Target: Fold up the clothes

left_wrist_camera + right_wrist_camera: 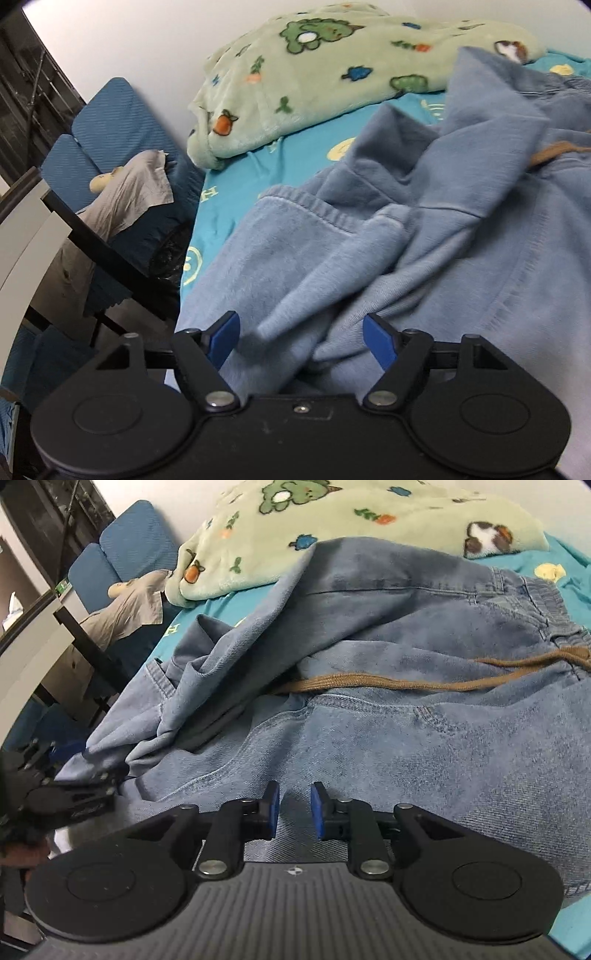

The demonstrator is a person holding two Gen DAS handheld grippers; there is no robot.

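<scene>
Denim comes first: light blue jeans (388,709) with an elastic waistband and a brown cord drawstring (388,683) lie rumpled across the turquoise printed bedsheet (295,147), one leg flopped over the other and a ribbed hem (306,203) turned up toward my left side. My left gripper (301,341) hangs just over a bunched fold of that cloth with its blue pads spread wide; fabric sits between them, but neither pad presses on it, so it holds nothing. My right gripper (294,810) hovers low over the flat seat of the jeans, its pads only a little apart and empty, the denim lying below the gap rather than in it. I judge the step in hand to be taking fresh hold for the next fold. To do it well, I would pinch a clean single edge rather than the heaped wrinkles, have both grippers take matching points along one side, and draw the cloth taut before carrying it over, keeping the drawstring tucked so it does not drag. Beyond the jeans, a pale green fleece blanket (332,74) with cartoon animals is bundled against the wall, near enough to snag. Off the bed's left edge stand blue ribbed cushions (110,122) with grey cloth (136,192) draped on them.
</scene>
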